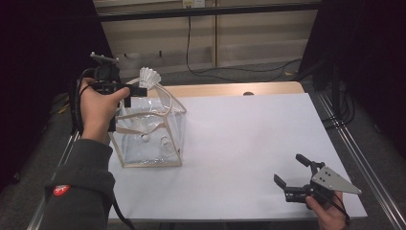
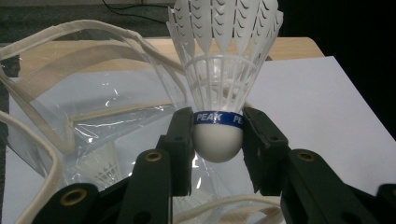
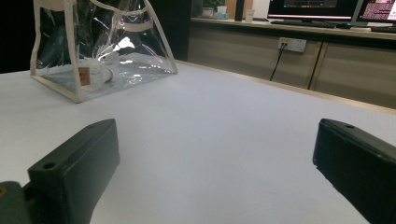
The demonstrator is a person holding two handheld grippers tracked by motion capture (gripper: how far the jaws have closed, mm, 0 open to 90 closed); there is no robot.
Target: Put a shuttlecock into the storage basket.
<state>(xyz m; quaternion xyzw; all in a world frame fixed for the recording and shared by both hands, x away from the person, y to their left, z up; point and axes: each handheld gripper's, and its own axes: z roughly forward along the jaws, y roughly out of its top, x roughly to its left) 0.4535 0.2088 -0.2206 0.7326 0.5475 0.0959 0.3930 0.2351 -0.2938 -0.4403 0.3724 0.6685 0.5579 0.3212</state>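
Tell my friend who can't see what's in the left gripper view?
Two black jaws pinch the round white cork of a shuttlecock, its feathers pointing up. Behind it is a clear bag with cream edging, on a white table.

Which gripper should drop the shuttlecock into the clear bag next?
Left. The left gripper already clamps the shuttlecock just above the clear bag; the right gripper is open and far off.

I hold a white plastic shuttlecock (image 2: 219, 79) upright, skirt up, my left gripper (image 2: 218, 140) clamped on its rounded cork base at the blue "PEAK" band. It hangs over the clear bag (image 1: 151, 136) with cream trim, at its twelve o'clock rim; another shuttlecock (image 2: 105, 170) lies inside.
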